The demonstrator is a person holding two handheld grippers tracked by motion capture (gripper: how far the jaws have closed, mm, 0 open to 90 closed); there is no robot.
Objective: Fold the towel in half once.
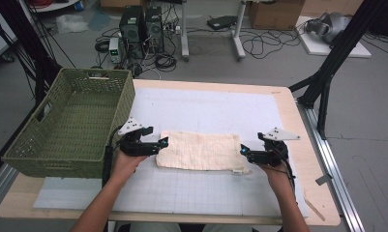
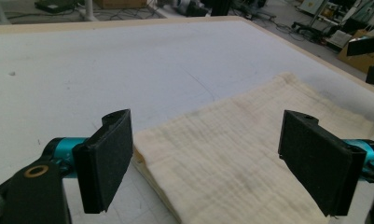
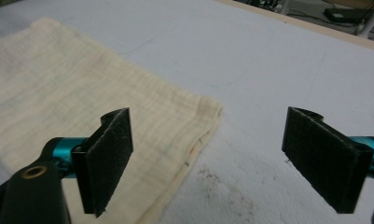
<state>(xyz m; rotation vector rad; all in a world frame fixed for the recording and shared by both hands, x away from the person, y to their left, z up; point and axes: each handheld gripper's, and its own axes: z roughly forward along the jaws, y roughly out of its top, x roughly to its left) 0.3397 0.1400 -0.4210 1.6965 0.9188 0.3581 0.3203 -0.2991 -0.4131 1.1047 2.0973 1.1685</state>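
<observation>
- Cables, computer towers and boxes crowd the floor beyond a wooden table (image 1: 305, 145) covered with a white gridded mat (image 1: 206, 108); a green woven basket (image 1: 70, 125) sits on its left part.
- On the mat lies a cream cloth (image 1: 199, 151), folded into a flat rectangle of what looks like 2 or more layers, though the edge is too soft to count.
- At the cloth's left end the left gripper (image 1: 161, 143) stands with jaws wide apart, nothing pinched; the cloth edge lies below and between them.
- At the right end the right gripper (image 1: 243, 151) is likewise spread, holding nothing, with the cloth's corner by 1 jaw.
- Judging by this, a fold has been laid down and released.
- Next likely calls for regripping both ends or corners for another fold, or lifting the cloth toward the basket.
</observation>
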